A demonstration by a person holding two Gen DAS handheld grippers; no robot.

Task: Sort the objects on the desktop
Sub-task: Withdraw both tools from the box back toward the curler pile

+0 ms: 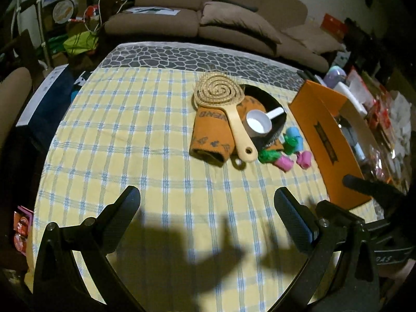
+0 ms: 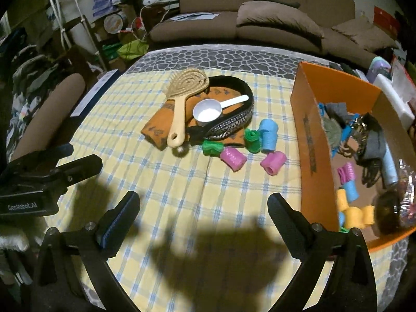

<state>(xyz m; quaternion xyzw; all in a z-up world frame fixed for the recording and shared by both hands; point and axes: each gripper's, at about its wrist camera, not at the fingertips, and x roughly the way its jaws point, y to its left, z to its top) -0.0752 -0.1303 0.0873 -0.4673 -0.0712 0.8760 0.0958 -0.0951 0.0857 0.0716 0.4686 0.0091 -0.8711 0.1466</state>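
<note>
A cream hairbrush lies on a folded orange cloth. Beside it a black headband rings a white scoop. Green, blue and pink hair rollers lie near the orange box, which holds more rollers and clips. My left gripper is open and empty above the cloth-covered table. My right gripper is open and empty too, left of the box.
The yellow checked tablecloth covers a stone-patterned table. A brown sofa stands behind it. Clutter sits to the left and right of the table. The left gripper's body shows in the right wrist view.
</note>
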